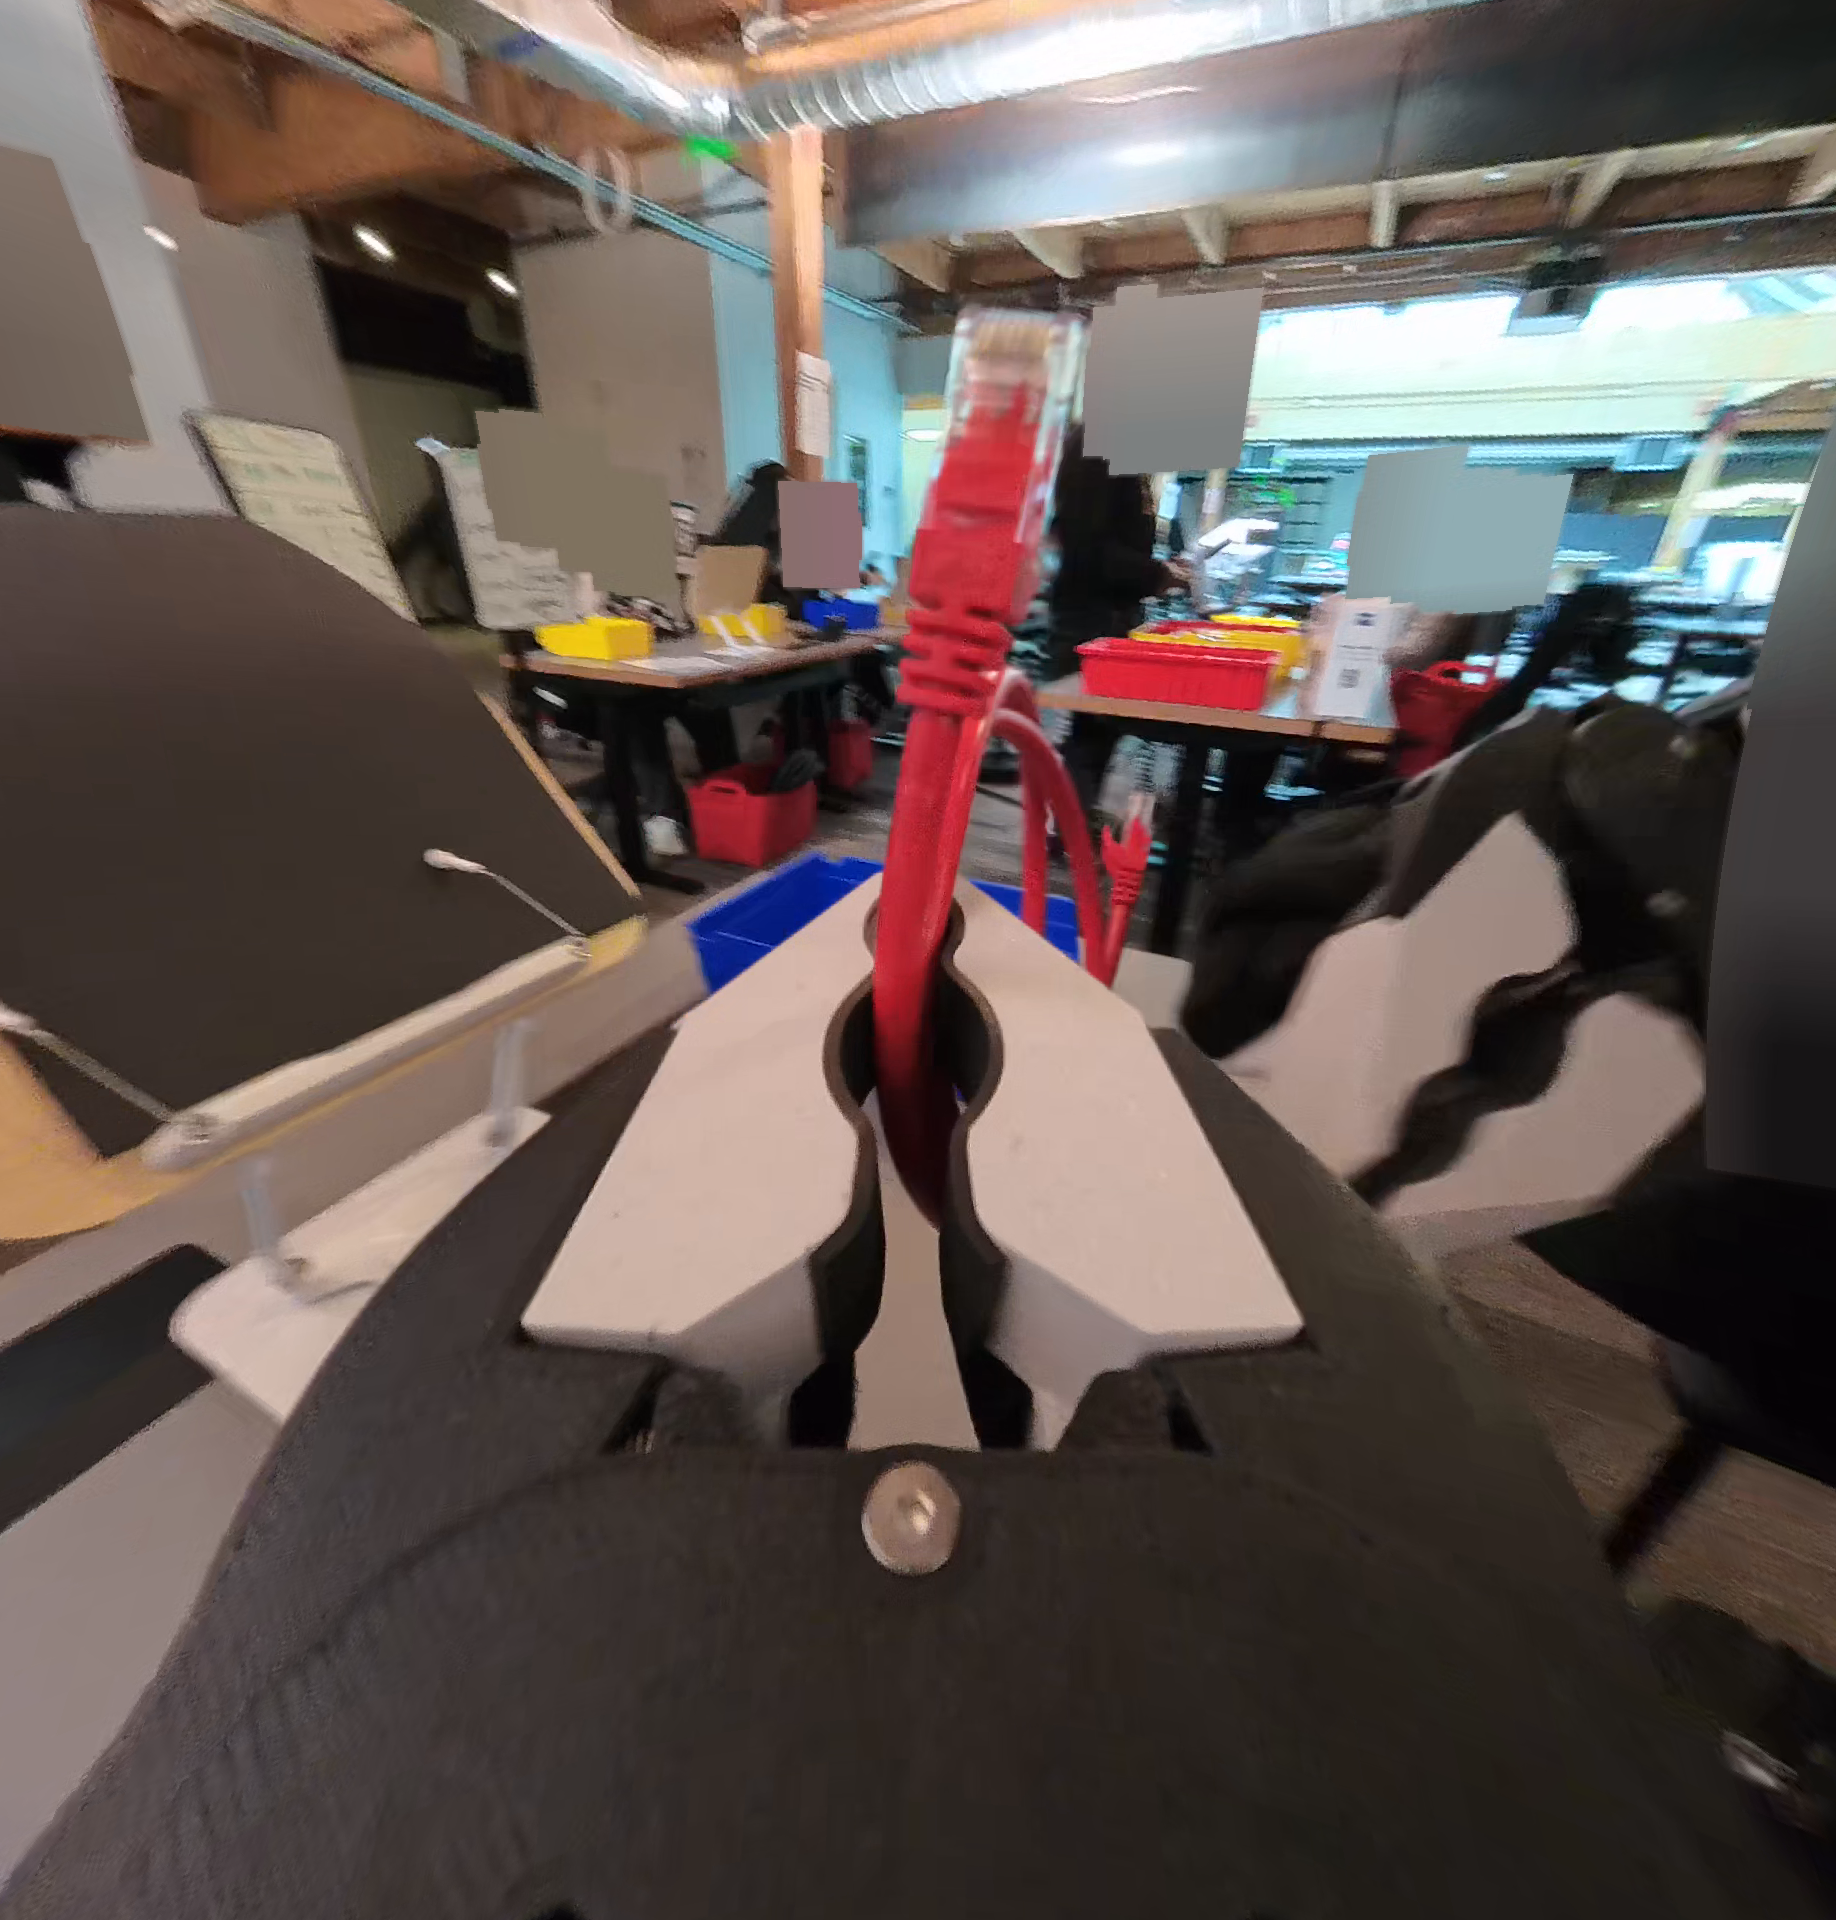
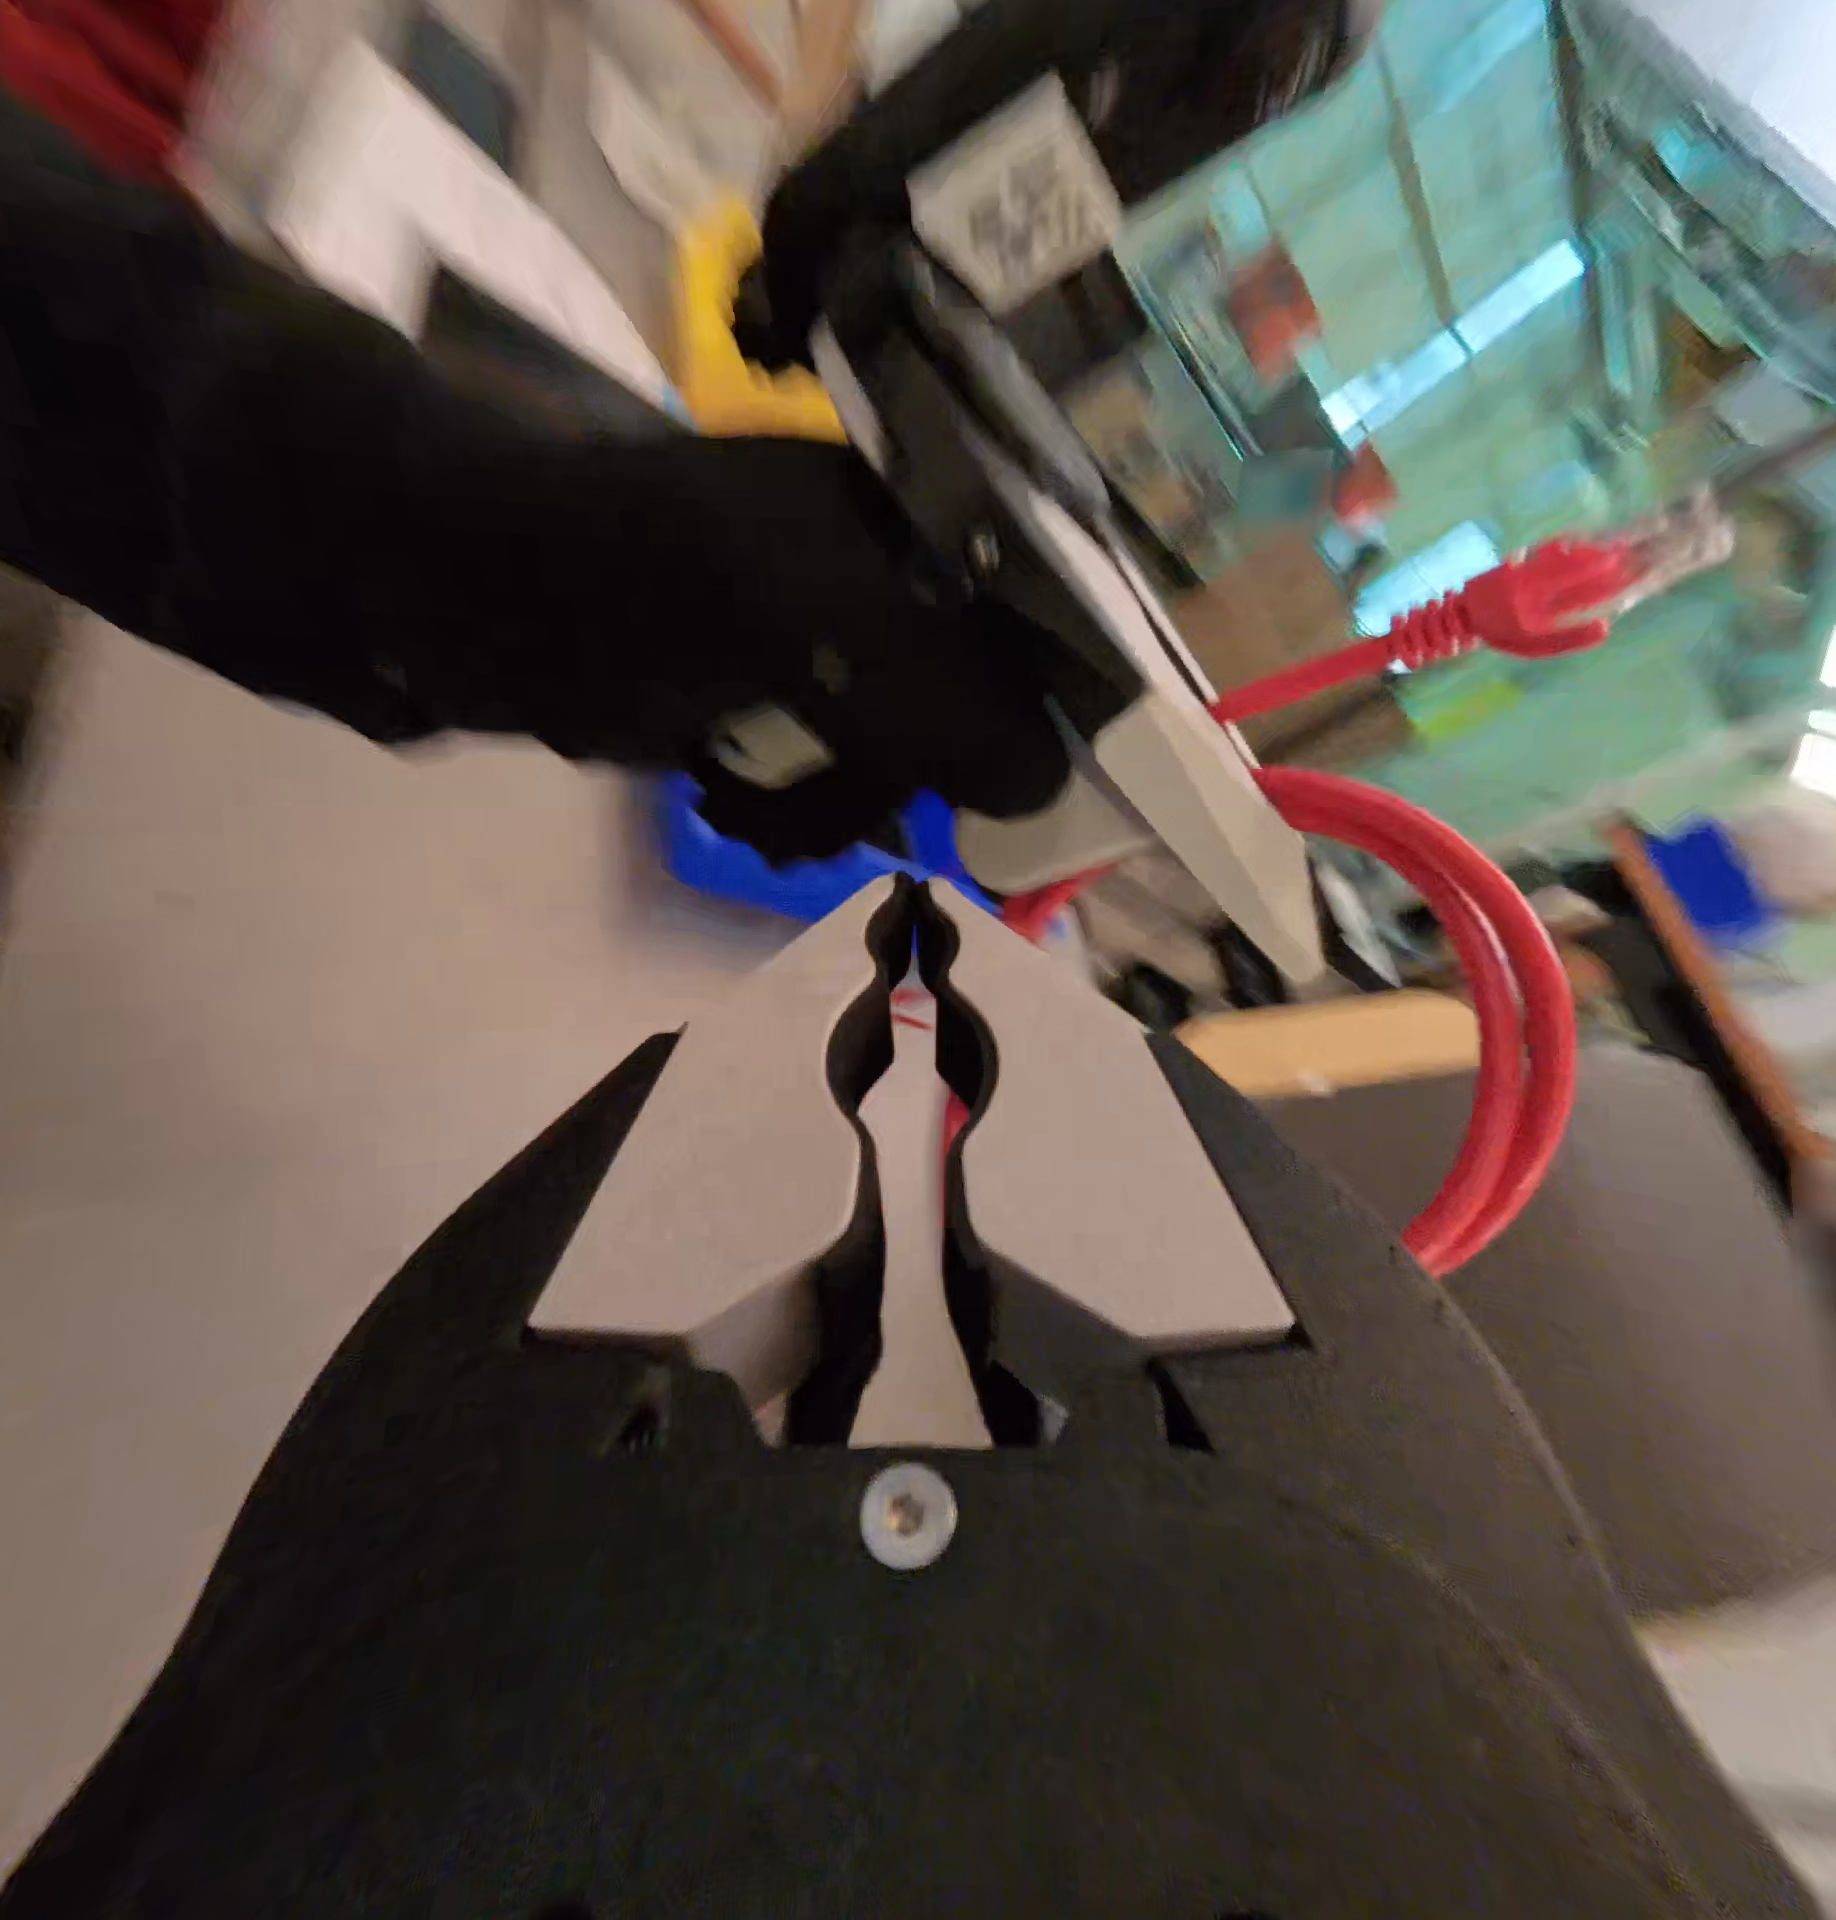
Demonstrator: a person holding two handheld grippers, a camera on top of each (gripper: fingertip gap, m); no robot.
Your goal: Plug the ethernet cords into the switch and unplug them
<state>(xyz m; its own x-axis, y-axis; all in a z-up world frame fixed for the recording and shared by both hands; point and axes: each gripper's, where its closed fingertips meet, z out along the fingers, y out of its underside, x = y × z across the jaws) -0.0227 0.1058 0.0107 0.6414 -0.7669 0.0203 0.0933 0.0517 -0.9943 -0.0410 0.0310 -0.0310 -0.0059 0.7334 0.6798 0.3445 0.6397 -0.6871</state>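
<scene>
Red ethernet cord (image 1: 919, 935) with a ribbed red strain-relief boot and a clear plastic plug (image 1: 1013, 384): held upright in the left tool (image 1: 916, 940), plug end uppermost and free in the air, well above the fingertips. The cord runs down through the scalloped channel between the grey finger pads (image 1: 732, 1132) and passes out of sight below them. A second loop of the same red cord (image 1: 1059, 821) hangs behind the fingers, and its far plug (image 1: 1127, 842) dangles near a blue plastic bin (image 1: 758, 925).

Left tool: jaws nearly closed, clamped on the cord. In the right wrist view the same tool (image 2: 1278, 935) appears from the side, black body with grey fingers, the red cord (image 2: 1506, 997) looping below it and the plug (image 2: 1548, 597) pointing away to the right; picture strongly motion-blurred.

Right tool (image 2: 914, 894): fingertips all but touching, a narrow wavy gap between the pads, nothing gripped. In the left wrist view it sits to the right (image 1: 1433, 1049), close beside the left tool; blurred.

No switch can be made out in either view.

Surroundings: dark curved panel (image 1: 218, 790) at left above a white plate (image 1: 374, 1268) on the grey surface (image 1: 52, 1621). Beyond, worktables with yellow trays (image 1: 592, 636) and a red tray (image 1: 1174, 670), red bucket (image 1: 748, 816) on the floor, wooden post (image 1: 794, 301), exposed ceiling duct (image 1: 997, 73).
</scene>
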